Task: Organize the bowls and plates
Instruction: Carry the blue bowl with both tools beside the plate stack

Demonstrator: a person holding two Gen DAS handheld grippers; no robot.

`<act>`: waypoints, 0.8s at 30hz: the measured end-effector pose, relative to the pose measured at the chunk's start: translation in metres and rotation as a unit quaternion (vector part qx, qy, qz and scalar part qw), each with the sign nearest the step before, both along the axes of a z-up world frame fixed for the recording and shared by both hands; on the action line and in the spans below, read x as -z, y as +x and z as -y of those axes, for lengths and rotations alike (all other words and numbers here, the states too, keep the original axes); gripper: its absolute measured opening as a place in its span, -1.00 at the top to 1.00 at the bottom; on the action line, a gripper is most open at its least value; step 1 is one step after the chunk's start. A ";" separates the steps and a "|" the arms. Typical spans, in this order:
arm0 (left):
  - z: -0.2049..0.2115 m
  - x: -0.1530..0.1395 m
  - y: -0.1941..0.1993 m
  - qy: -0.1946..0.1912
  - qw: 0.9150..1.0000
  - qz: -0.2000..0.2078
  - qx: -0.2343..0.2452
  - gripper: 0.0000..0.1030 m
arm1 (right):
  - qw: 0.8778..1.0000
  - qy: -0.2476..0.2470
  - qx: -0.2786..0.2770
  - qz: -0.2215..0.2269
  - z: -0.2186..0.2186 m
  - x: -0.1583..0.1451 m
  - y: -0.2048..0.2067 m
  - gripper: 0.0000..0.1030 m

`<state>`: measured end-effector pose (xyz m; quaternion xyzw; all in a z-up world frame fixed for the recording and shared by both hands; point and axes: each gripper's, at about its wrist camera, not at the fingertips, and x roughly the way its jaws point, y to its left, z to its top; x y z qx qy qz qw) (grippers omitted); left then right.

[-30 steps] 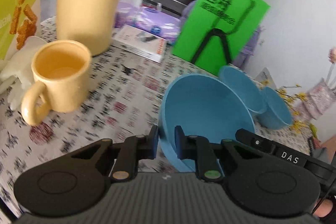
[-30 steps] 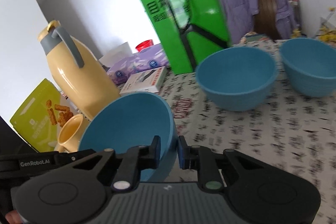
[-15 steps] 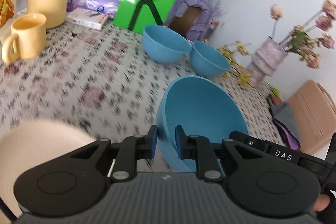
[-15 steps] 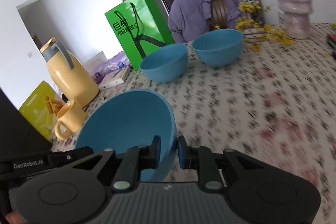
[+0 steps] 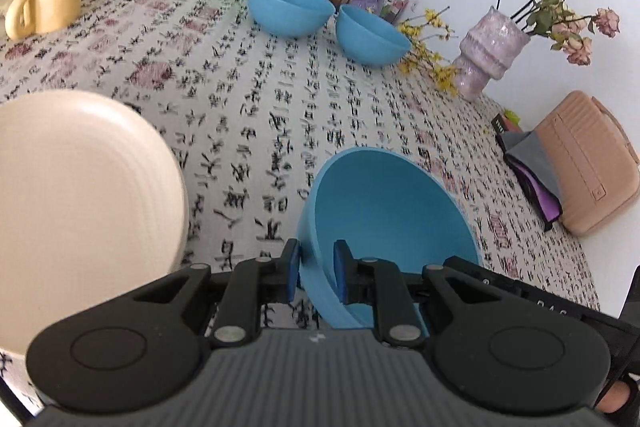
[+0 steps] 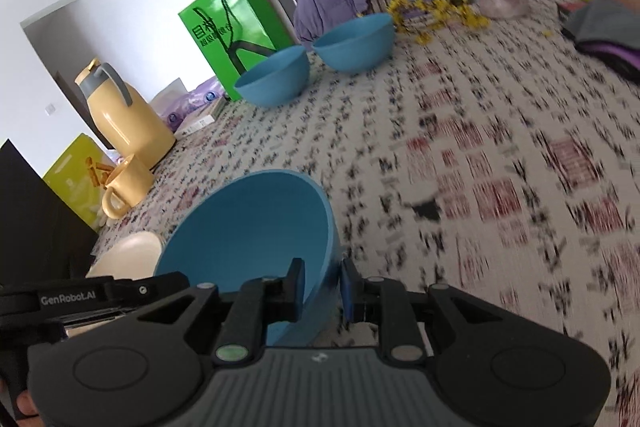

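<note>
Bowl (image 5: 384, 227) was pinched by the rim on two sides: left tongs (image 5: 316, 273) clenched on its near-left wall, right tongs (image 6: 322, 285) straddling the opposite wall with jaws easing open. It sat tilted, low over the counter (image 5: 248, 115), just beside the cream plate (image 5: 80, 195); whether its base touched the cloth couldn't be told. My read: the step was setting it down or handing it over. Done well: level the bowl before release, let one side go only once the other has firm hold or the base is seated, and keep clear of the plate edge. Count: three blue bowls, with two (image 5: 290, 7) (image 5: 372, 35) side by side far back, well apart from the held one; one plate; one mug (image 5: 48, 1).
</note>
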<state>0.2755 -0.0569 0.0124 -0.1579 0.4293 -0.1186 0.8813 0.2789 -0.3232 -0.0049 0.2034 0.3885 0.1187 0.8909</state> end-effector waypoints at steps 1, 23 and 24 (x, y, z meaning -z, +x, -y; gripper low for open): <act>0.002 -0.001 -0.002 0.004 1.000 0.006 0.003 0.66 | 1.000 0.002 0.001 0.004 0.001 0.001 -0.004 0.63; 0.007 -0.001 -0.008 0.007 0.999 0.011 0.032 0.56 | 1.000 0.012 0.019 0.021 0.009 0.000 -0.017 0.50; 0.007 -0.003 -0.011 0.012 0.999 0.019 0.034 0.54 | 0.999 0.007 0.019 0.026 0.008 -0.001 -0.019 0.45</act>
